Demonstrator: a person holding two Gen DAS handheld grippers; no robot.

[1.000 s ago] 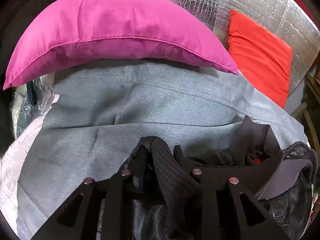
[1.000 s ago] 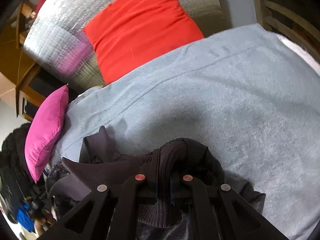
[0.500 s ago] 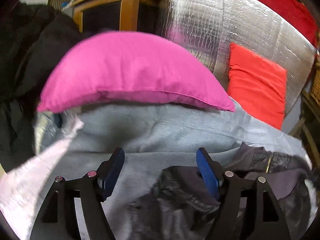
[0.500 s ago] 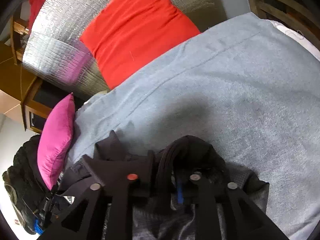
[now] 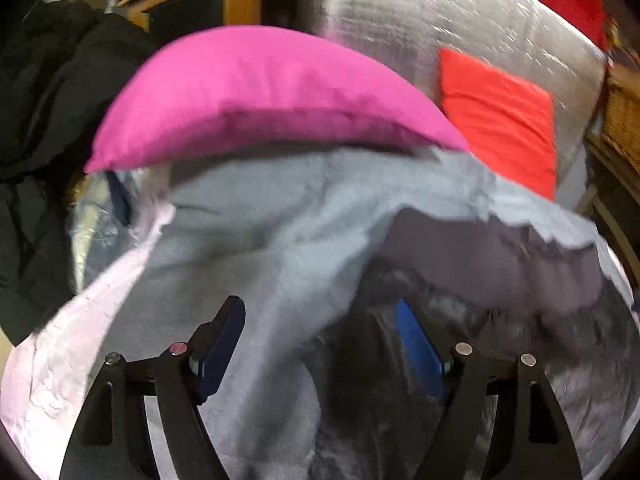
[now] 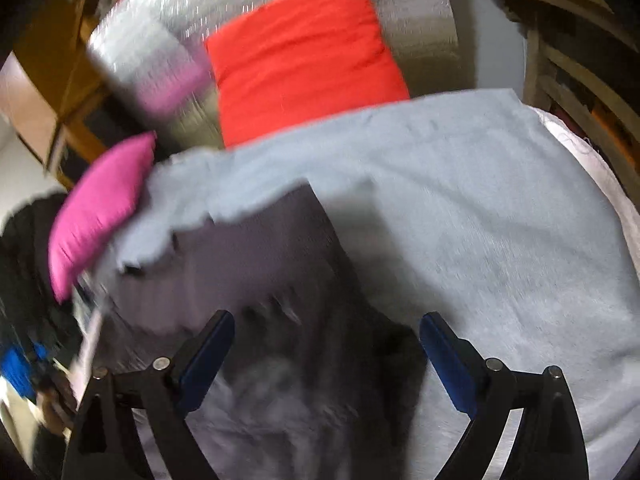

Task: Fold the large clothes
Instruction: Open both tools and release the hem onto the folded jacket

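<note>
Now that both grips have let go, the left gripper (image 5: 320, 340) and right gripper (image 6: 326, 344) stand wide and empty, where a second ago each pinched the dark jacket (image 6: 280, 280). It lies just ahead on the grey blanket (image 6: 480, 220), so this fold looks placed.

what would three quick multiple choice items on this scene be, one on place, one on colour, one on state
1. Where does the dark garment lie?
A. on the grey blanket
B. on the red cushion
C. on the wooden cabinet

2. What colour is the cushion at the blanket's far edge in the left wrist view?
A. green
B. pink
C. yellow

3. How do the left claw and right claw stand?
A. both shut on cloth
B. one open, one shut
C. both open

Answers: 1 A, grey blanket surrounds the garment; 2 B, it is bright pink; 3 C, blue pads stand wide apart in both views.
</note>
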